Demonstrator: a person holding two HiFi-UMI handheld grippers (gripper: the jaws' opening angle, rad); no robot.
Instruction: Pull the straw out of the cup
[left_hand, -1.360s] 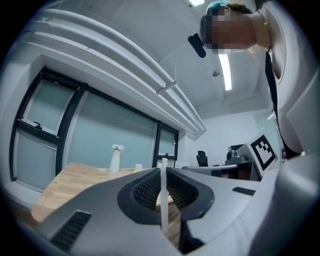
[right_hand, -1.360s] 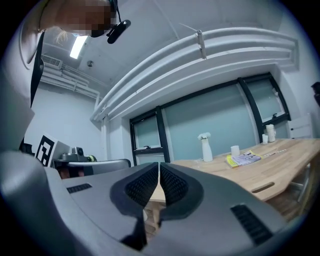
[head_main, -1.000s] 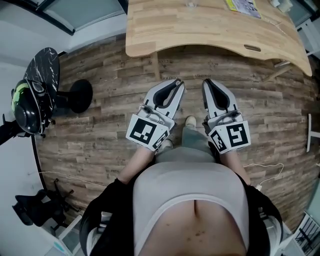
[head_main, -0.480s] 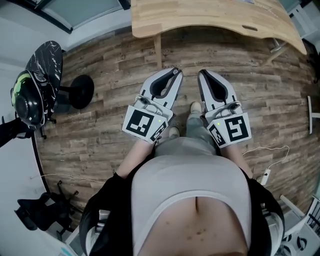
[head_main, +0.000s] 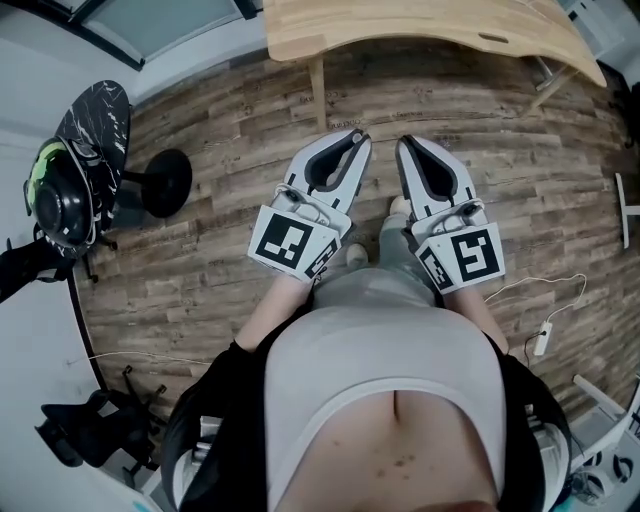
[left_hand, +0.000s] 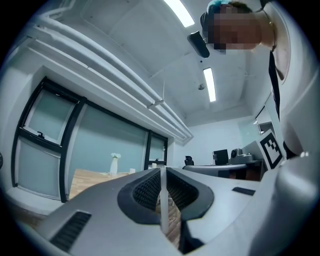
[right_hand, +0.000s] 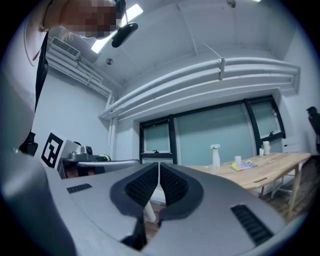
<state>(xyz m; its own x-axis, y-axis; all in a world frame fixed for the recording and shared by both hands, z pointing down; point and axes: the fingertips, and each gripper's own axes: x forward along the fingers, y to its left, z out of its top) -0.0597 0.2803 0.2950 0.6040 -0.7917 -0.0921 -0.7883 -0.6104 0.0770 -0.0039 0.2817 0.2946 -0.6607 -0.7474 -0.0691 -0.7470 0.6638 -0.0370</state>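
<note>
Hidden or hard to see: in the head view the person's torso covers both wrists and most of the legs. The bench (head_main: 420, 25) is cut off by the top edge there, so nothing on it shows. The straw cannot be made out from above.
Left tongs (head_main: 355, 140): closed to a narrow gap on a thin white straw (left_hand: 162, 205). The straw runs upright between the ribbed pads, and its lower end is lost behind the tongs' body.
Right tongs (head_main: 405, 146): pads drawn together to a hairline slit with nothing between them. Their tip (right_hand: 158, 167) faces the bench.
Position of both: side by side, level, over the wood floor (head_main: 230, 150) and well apart from the bench.
Straw, count: one, held in the left tongs and clear of any cup.
Cups, count: two small white ones in the right gripper view, a cup (right_hand: 237, 160) just beside the vase and a second cup (right_hand: 266, 148) farther along the bench. Both are too small to show which one held the straw.
Vase, count: one, a white vase (right_hand: 215, 156) standing upright on the bench.
Booklet, count: one, a yellow booklet (right_hand: 247, 165) lying flat near the first cup.
Marker cubes, count: two, one on each of the tongs.
Floor side: one black helmet (head_main: 58, 198) at the left edge, with a round black stand base (head_main: 165, 183) nearby.
</note>
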